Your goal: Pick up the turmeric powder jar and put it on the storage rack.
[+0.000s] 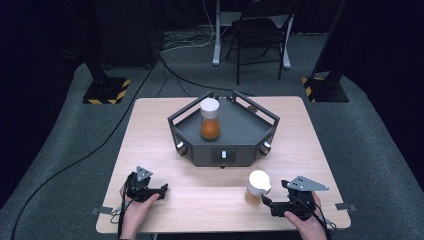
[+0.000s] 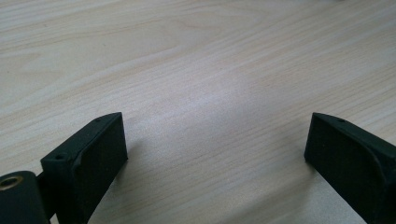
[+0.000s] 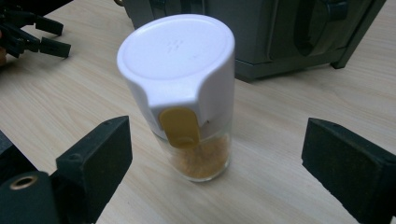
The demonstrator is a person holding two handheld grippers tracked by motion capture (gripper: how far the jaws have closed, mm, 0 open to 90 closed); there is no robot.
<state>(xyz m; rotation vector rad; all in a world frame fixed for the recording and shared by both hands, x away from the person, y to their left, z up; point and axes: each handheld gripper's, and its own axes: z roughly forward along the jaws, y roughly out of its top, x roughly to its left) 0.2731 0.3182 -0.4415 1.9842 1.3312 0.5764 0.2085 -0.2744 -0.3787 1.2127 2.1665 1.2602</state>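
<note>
Two shaker jars present. Nearer jar [image 3: 183,98] upright, centre of right gripper view, on table [image 1: 200,200]; clear glass body, white cap, yellow tab, little orange powder. Judged light, rigid, breakable, slick; best gripped across glass below cap. Right gripper [image 3: 215,163] released, jaws flanking jar, not touching. Second jar [image 1: 210,119] in grey tray [image 1: 250,135], upper centre. Left gripper [image 2: 215,154] released, lower left.

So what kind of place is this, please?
Probably a recording studio or lab, not a home. Black curtains surround a carpeted floor, stands with hazard-striped bases flank a lone wooden table, and cables run across the floor.
</note>
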